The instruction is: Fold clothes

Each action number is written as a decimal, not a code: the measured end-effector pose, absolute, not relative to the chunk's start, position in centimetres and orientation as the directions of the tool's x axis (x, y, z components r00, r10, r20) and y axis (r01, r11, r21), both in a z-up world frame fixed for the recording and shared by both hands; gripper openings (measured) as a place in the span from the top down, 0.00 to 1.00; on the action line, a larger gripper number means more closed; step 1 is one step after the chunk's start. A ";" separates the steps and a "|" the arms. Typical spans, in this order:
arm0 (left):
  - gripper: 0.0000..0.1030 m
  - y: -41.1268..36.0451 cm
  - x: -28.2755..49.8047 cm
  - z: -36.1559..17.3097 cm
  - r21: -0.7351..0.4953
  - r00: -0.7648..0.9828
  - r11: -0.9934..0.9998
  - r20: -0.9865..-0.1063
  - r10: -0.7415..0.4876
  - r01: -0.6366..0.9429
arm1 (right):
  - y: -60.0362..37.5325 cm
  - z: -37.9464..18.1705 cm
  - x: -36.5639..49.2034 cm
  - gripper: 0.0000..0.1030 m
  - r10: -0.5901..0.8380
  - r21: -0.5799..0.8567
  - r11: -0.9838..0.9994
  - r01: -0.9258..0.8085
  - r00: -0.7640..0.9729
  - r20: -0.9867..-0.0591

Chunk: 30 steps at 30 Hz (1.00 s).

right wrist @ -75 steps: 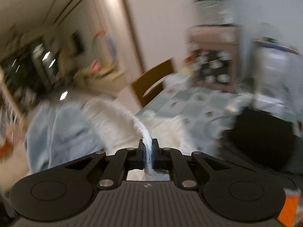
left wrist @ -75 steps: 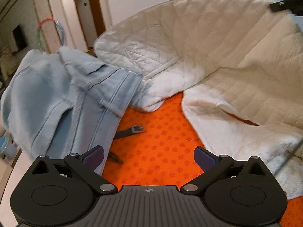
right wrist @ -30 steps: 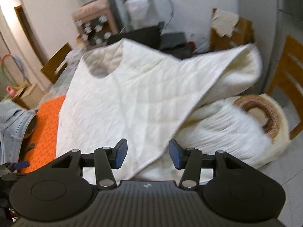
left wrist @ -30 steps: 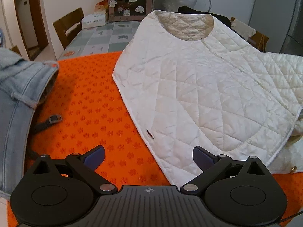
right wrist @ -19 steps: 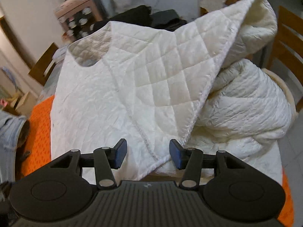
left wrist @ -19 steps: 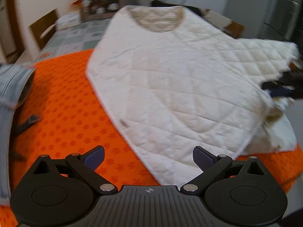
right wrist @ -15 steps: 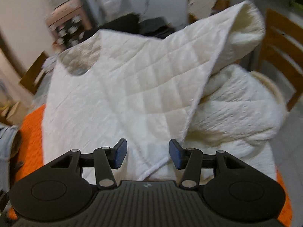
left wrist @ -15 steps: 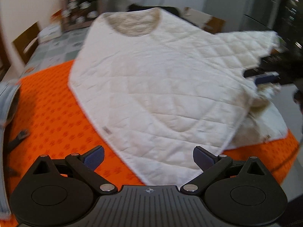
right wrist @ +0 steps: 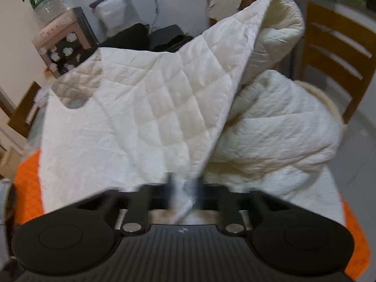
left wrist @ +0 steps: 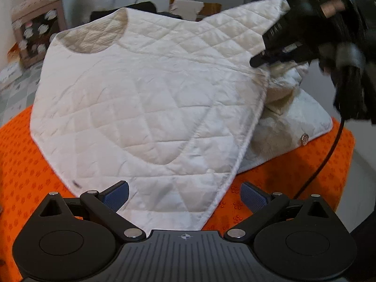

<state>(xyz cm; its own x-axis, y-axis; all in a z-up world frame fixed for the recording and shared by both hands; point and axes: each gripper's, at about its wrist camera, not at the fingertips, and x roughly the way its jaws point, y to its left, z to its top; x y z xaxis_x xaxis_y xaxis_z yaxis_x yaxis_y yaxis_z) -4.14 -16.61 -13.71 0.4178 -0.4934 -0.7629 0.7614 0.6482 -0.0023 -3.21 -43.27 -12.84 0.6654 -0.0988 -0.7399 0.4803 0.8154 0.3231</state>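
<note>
cream quilted jacket [left wrist: 131,108] lies collar-away on orange mat [left wrist: 25,164]; right gripper [right wrist: 184,189] has just closed, pinching its right edge; left gripper [left wrist: 185,193], spread, hovers over the near hem.

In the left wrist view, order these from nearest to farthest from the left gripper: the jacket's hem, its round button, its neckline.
1. Hem, between the left gripper fingers.
2. Round button, off to the right.
3. Neckline, far upper left.

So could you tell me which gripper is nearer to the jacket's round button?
Right. The right gripper grips the white jacket just above the button; the left gripper hovers open over the hem, farther off.
</note>
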 end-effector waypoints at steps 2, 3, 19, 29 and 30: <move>0.02 -16.9 -4.4 -13.8 0.015 0.434 0.646 -0.753 -0.495 0.763 | -42.7 -11.7 -3.4 0.96 -0.059 0.365 0.825 0.431 0.709 -0.703; 0.02 -17.0 -4.4 -13.7 0.015 0.438 0.651 -0.752 -0.493 0.759 | -42.2 -10.9 -3.2 0.96 -0.043 0.372 0.838 0.400 0.727 -0.686; 0.74 -12.0 -4.1 -9.7 0.161 0.738 0.869 -0.612 -0.284 0.469 | -31.2 1.6 -1.7 0.96 0.292 0.347 0.927 -0.141 0.853 -0.433; 0.91 -1.4 -2.3 -5.4 0.083 0.759 0.981 -0.646 -0.083 0.177 | -26.1 3.1 -2.9 0.97 0.436 0.364 0.884 -0.293 0.796 -0.420; 0.84 -1.1 -2.4 -5.3 0.071 0.752 0.979 -0.651 -0.102 0.193 | -25.7 3.3 -2.8 0.97 0.440 0.361 0.883 -0.299 0.796 -0.416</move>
<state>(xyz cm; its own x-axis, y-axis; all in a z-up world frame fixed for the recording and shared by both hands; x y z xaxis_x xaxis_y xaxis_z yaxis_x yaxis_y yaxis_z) -2.44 -1.12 -5.27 0.7520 -0.1016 -0.6513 0.1935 0.9785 0.0708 -2.82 -25.73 3.27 0.7955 0.4401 -0.4165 -0.2995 0.8831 0.3611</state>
